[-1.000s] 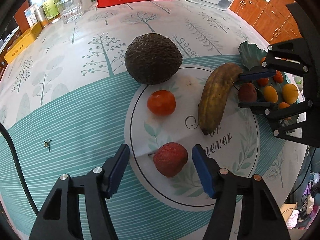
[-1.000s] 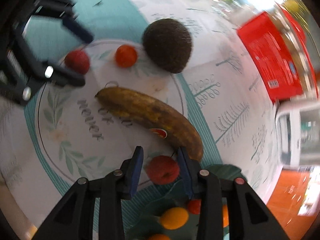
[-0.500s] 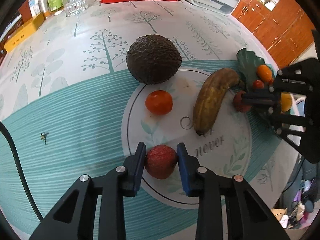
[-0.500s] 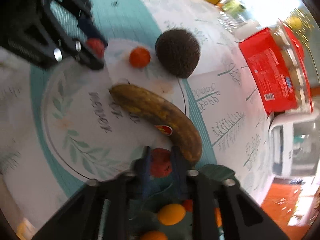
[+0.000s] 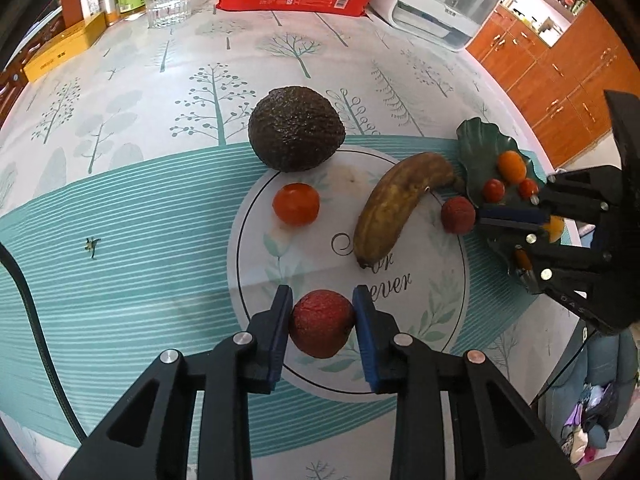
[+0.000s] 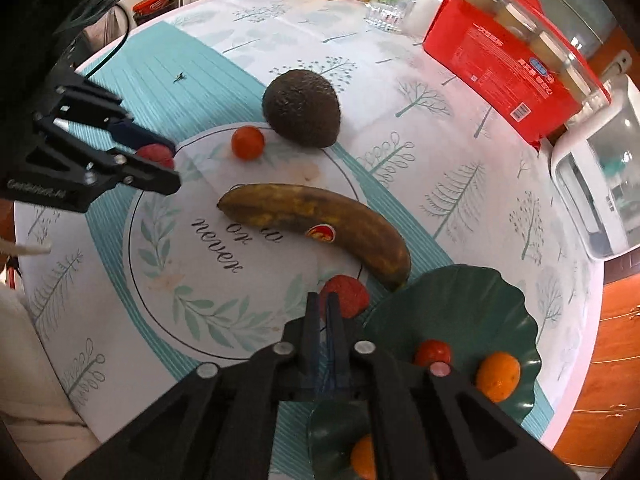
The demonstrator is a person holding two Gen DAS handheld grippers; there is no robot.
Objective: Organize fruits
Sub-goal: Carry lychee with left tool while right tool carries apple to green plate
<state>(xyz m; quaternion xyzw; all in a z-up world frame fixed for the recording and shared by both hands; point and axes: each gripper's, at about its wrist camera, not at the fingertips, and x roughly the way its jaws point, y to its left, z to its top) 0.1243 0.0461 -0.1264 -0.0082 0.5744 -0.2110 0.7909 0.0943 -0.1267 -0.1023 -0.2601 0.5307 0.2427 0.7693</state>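
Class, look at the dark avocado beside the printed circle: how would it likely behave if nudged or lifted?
The avocado looks rounded, so a nudge may roll or rock it. Its pebbled skin probably grips well. It is the bulkiest fruit here, likely heaviest.

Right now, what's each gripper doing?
Left gripper: just closed, shut on a lychee.
Right gripper: shut, empty; another lychee lies beside its tips.

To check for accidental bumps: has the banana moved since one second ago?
No. The banana still lies with its dark tip at the printed lettering and its stem end by the green dish, as before.
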